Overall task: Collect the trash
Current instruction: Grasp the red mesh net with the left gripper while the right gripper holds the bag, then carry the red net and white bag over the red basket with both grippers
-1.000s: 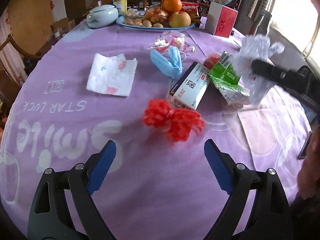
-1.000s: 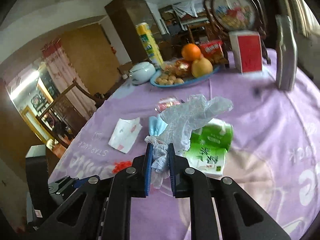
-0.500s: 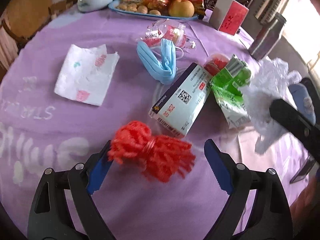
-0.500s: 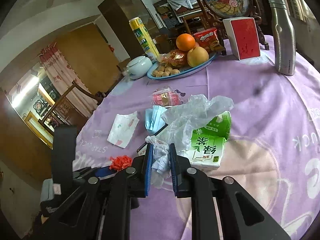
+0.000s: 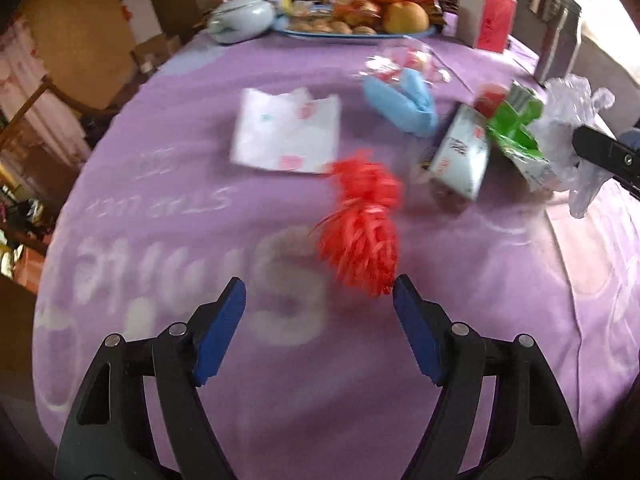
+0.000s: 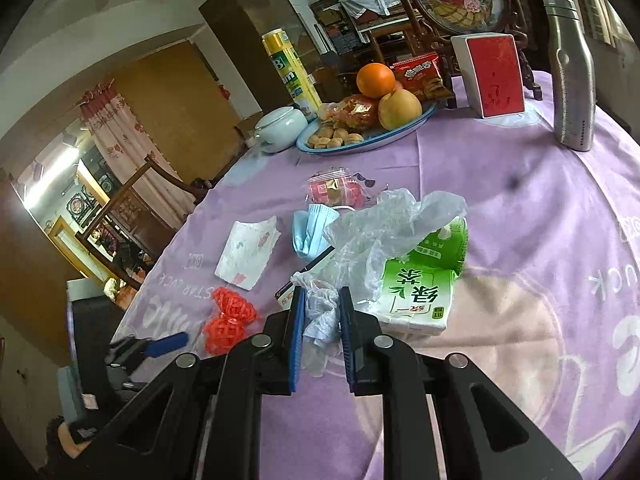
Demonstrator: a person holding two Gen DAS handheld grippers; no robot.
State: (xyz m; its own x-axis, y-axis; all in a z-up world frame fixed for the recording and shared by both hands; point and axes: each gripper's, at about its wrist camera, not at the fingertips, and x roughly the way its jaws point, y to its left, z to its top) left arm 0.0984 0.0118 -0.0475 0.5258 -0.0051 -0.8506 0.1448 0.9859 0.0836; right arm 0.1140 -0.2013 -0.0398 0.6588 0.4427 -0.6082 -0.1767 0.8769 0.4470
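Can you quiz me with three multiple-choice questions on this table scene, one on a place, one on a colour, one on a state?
1. Where is the red mesh ball?
A. on the fruit plate
B. on the purple cloth ahead of the left gripper
C. in the right gripper

2. What colour is the face mask?
A. blue
B. black
C. yellow

3. What is the right gripper doing?
A. open, empty
B. clamped on the clear plastic bag
C. clamped on the napkin

Answers: B, it lies beyond the closing jaws; A, its folds are pale blue; B, plastic bunches between its pads.

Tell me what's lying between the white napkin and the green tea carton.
The blue face mask lies between napkin and carton, seen in the right wrist view.
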